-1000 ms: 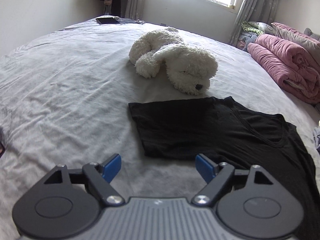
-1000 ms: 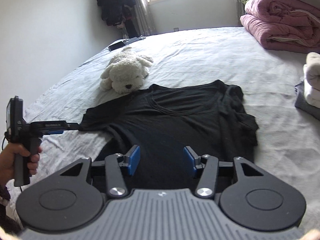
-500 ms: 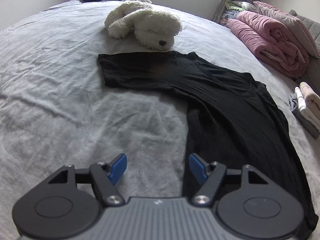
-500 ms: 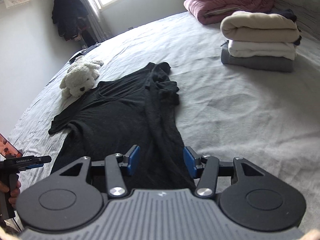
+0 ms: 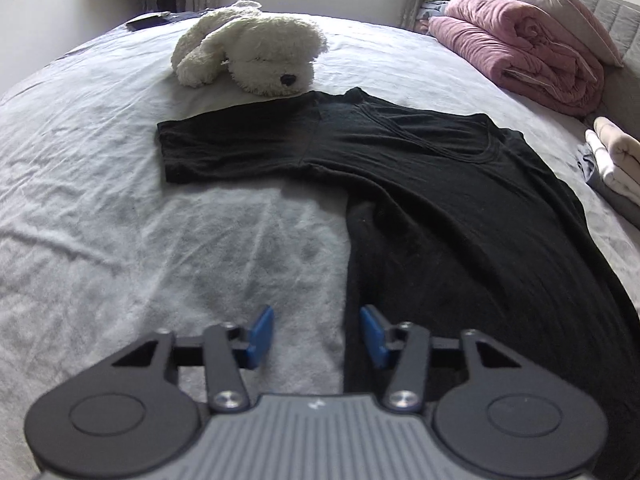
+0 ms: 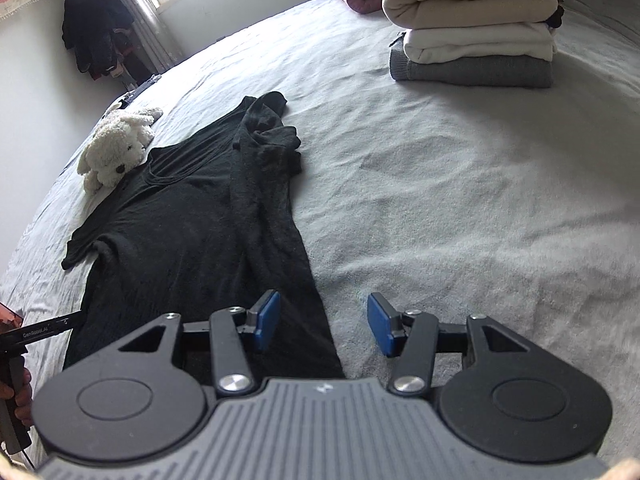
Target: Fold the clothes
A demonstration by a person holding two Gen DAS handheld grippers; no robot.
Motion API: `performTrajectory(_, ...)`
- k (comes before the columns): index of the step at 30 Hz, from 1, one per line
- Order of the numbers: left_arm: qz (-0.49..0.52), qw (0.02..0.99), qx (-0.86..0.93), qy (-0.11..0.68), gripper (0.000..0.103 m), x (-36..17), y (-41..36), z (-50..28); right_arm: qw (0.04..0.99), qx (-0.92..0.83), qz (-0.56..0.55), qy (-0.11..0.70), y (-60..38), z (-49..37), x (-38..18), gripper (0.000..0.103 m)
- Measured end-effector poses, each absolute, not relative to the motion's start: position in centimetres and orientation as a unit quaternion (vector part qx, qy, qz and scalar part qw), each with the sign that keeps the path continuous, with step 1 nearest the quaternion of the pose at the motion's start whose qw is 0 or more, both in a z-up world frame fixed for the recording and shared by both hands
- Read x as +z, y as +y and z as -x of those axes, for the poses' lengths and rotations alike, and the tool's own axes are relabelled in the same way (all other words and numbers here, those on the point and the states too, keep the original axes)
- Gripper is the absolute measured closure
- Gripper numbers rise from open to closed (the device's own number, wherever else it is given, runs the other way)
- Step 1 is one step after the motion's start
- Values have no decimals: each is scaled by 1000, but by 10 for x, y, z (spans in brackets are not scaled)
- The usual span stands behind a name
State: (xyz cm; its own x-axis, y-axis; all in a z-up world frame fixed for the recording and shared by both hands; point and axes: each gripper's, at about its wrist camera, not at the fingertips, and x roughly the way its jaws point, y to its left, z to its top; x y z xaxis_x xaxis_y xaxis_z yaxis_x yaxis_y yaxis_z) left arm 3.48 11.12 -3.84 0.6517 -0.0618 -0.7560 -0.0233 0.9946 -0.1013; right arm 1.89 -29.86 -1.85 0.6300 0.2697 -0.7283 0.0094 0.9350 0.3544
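I hold both tongs tipped steeply down toward the bed [image 5: 120,208], one at each lower corner of the black T-shirt [image 5: 460,216], which lies flat on the grey sheet with its neck toward the white plush dog [image 5: 256,56] at the far end. My left tongs [image 5: 317,336] hover over the shirt's left side edge near the hem: the right blue pad [image 5: 372,336] is over black cloth, the left pad over bare sheet, so the edge runs up between them. Their jaws are closing, yet a gap still shows and the pads press on nothing. My right tongs [image 6: 323,324] sit at the opposite corner, jaws spread about halfway and steady; the left pad [image 6: 267,320] is over the shirt's right edge, the right pad over sheet, and again nothing is pinched. From the right view the left tongs' dark finger reaches to the shirt's far side edge, and my left hand [image 6: 18,390] is wrapped round their grip at the frame's lower left. The shirt's left sleeve is spread out flat, while the right sleeve is bunched and partly turned in over the body. A stack of folded clothes [image 6: 476,28], cream on white on grey, rests farther up the bed on the right, well apart from the shirt, and a rolled pink duvet [image 5: 520,60] lies beyond it.
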Motion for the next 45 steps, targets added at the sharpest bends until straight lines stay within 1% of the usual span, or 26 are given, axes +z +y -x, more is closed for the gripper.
performTrajectory(2, 58, 904, -16, 424, 99, -35, 113, -33, 887, 73, -160, 427, -298, -19, -21, 50)
performTrajectory(3, 62, 902, -18, 427, 101, -34, 114, -32, 887, 73, -157, 428, -298, -19, -23, 50)
performTrajectory(10, 69, 885, -14, 460, 102, -31, 127, -21, 889, 75, -146, 427, -299, -12, -23, 50)
performTrajectory(13, 65, 885, -22, 461, 102, -31, 128, -18, 889, 76, -144, 429, -299, -12, -23, 50)
performTrajectory(16, 71, 883, -36, 462, 99, -29, 131, -15, 889, 81, -135, 431, -299, -9, -20, 50)
performTrajectory(20, 112, 868, -78, 477, 81, -32, 139, -6, 884, 99, -131, 437, -305, 0, -23, 50)
performTrajectory(22, 136, 859, -90, 486, 78, -34, 145, 2, 876, 107, -139, 450, -309, 3, -27, 51)
performTrajectory(23, 149, 852, -97, 492, 73, -34, 147, 5, 871, 112, -142, 458, -311, 5, -28, 51)
performTrajectory(24, 162, 844, -108, 500, 66, -33, 149, 8, 865, 120, -142, 466, -311, 8, -27, 51)
performTrajectory(25, 174, 836, -119, 507, 63, -34, 150, 12, 859, 129, -142, 475, -312, 10, -26, 51)
performTrajectory(26, 181, 830, -126, 513, 62, -34, 151, 16, 851, 142, -143, 485, -313, 14, -26, 51)
performTrajectory(30, 211, 812, -155, 522, 62, -43, 154, 48, 823, 188, -166, 510, -322, 38, -30, 51)
performTrajectory(34, 256, 798, -176, 516, 62, -51, 161, 83, 815, 207, -218, 496, -339, 61, -36, 51)
performTrajectory(38, 310, 781, -186, 510, 62, -60, 166, 110, 826, 204, -240, 468, -346, 67, -39, 61)
performTrajectory(41, 334, 776, -182, 504, 66, -66, 165, 122, 831, 203, -251, 453, -345, 68, -43, 61)
performTrajectory(43, 334, 782, -170, 497, 78, -67, 162, 127, 835, 199, -246, 450, -343, 67, -45, 76)
performTrajectory(44, 334, 784, -164, 496, 98, -65, 163, 128, 835, 195, -242, 455, -342, 67, -45, 89)
performTrajectory(45, 333, 786, -157, 496, 100, -63, 163, 130, 833, 191, -244, 458, -343, 67, -44, 92)
